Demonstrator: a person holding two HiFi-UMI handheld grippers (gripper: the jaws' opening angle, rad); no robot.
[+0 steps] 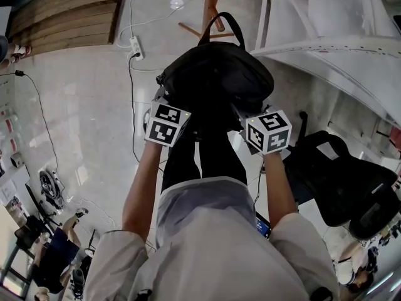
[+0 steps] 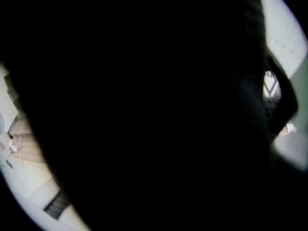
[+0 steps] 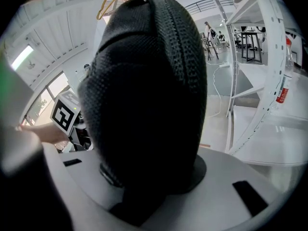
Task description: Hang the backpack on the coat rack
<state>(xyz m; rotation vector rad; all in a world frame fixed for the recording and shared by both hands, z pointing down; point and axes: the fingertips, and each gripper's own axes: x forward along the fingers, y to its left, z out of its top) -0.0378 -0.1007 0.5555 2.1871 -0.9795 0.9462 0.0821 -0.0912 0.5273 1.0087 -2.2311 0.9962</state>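
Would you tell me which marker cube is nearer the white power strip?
The left tongs' cube, left of the backpack; the right tongs' cube sits on its far side.

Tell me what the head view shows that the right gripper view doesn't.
Head view only: the backpack's top handle, the power strip on the floor, and the black office chair.
Right gripper view only: the backpack's zipper up close, and a bottle with a red label at the right edge.
Both: the black backpack and the left gripper with its marker cube.
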